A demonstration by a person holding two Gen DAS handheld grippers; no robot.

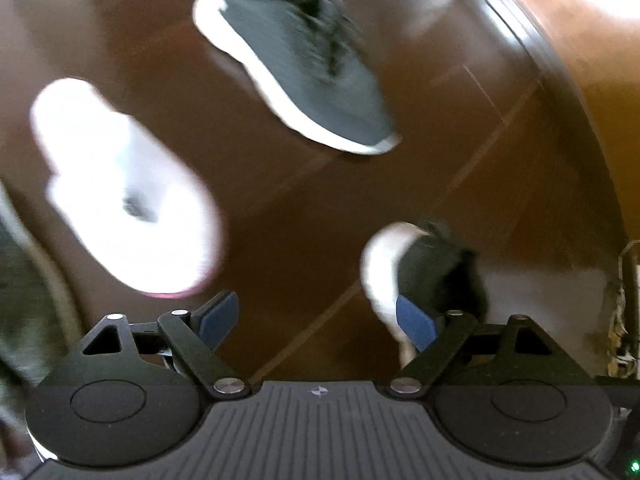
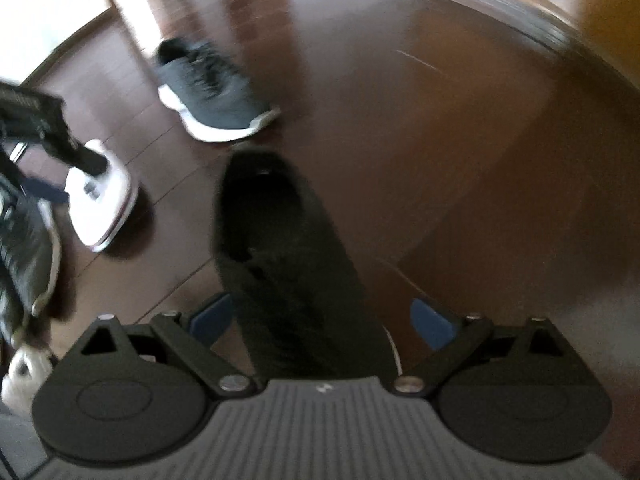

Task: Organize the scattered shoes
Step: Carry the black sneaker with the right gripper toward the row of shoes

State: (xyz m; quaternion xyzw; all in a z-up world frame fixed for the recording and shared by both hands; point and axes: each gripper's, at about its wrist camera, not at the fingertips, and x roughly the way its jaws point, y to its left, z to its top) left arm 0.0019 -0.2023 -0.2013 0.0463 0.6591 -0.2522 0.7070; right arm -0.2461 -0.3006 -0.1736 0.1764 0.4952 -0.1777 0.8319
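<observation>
A dark reddish-brown wood floor [image 1: 280, 208] fills both views, its plank seams running diagonally, with a curved baseboard and an orange-brown wall [image 1: 592, 52] along the upper right. Both pictures are smeared by motion blur.

In the left wrist view, the left claw [image 1: 318, 322] stands wide open over bare floor, its blue pads [image 1: 218, 320] holding nothing. A grey sneaker with a white sole [image 1: 296, 60] lies at top centre, toe pointing to the lower right. A white slipper [image 1: 124, 196] lies at centre left, well apart from the sneaker. At lower right, just beside the right-hand pad, the heel of a dark shoe with a white sole [image 1: 424, 272] shows; whether the pad touches it cannot be told.

In the right wrist view, the right claw [image 2: 322, 322] is also spread open, and a long black shoe [image 2: 280, 248] runs from the frame's centre down between its fingers; the pads stand on either side of it, apparently not clamped. The grey sneaker [image 2: 216, 92] lies at upper left, the white slipper [image 2: 102, 200] at centre left. The left claw's dark body [image 2: 40, 128] reaches in from the left edge above the slipper. Another grey sneaker [image 2: 24, 256] sits at the far left edge.
</observation>
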